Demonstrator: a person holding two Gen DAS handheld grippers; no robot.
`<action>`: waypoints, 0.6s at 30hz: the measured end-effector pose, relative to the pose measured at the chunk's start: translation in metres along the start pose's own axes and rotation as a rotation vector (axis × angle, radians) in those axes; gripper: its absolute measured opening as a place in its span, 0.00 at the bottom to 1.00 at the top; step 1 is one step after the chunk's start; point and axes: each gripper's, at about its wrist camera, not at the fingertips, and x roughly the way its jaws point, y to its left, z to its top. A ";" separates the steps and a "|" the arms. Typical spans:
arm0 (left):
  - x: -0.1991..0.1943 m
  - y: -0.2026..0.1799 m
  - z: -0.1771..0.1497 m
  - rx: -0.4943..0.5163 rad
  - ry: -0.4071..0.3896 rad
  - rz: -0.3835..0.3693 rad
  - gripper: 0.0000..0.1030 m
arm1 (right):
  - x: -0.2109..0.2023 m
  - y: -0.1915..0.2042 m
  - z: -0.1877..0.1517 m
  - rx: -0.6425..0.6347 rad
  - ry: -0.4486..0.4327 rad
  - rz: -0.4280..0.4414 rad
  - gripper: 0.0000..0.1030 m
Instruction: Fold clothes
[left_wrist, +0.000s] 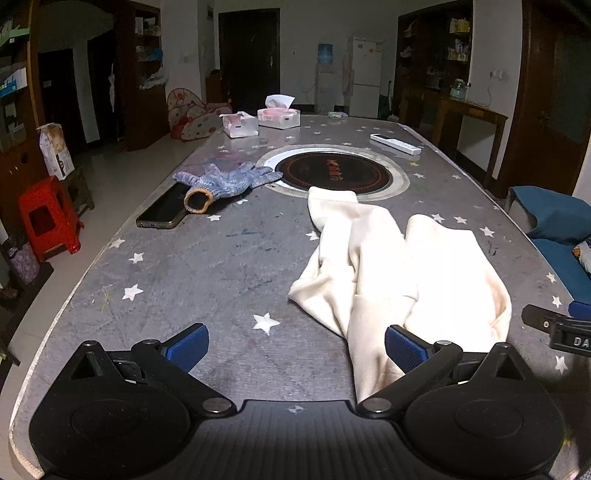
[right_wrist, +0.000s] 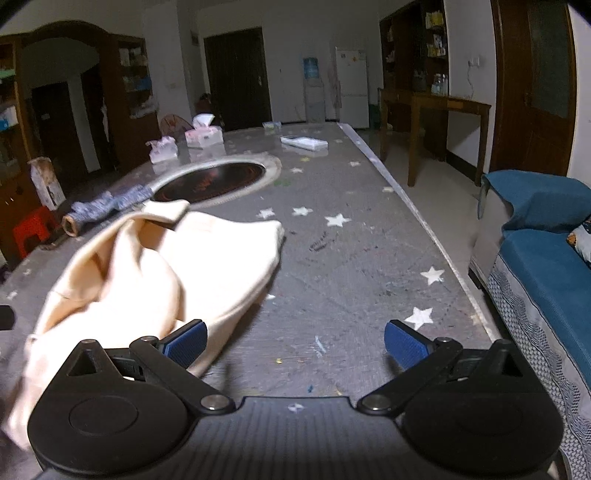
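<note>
Left wrist view shows me my left gripper (left_wrist: 297, 349) spread wide over the table (left_wrist: 192, 266), pinching nothing; the cream garment (left_wrist: 399, 269) lies crumpled just ahead-right. My right gripper (right_wrist: 295, 349) is likewise spread, garment to its left.

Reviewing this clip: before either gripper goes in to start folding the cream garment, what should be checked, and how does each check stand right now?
1. Left gripper jaws open, nothing between them: ok.
2. Right gripper jaws open, nothing between them: ok.
3. Cream garment spread flat for folding: not ok, it lies bunched with deep creases.
4. Garment fully on the table: cannot tell, its near end passes behind the left gripper.
5. Glove and phone apart from the garment: ok.
6. Garment clear of the round black plate: not ok, its far end lies on the plate's rim.
</note>
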 end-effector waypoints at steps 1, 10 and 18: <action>-0.001 0.000 0.000 0.001 -0.002 0.000 1.00 | -0.005 0.001 0.000 -0.001 -0.005 0.002 1.00; -0.012 -0.001 -0.005 0.004 -0.018 -0.005 1.00 | -0.039 0.018 0.004 -0.063 -0.055 0.021 1.00; -0.019 -0.001 -0.006 0.009 -0.026 -0.008 1.00 | -0.053 0.033 0.004 -0.114 -0.074 0.049 1.00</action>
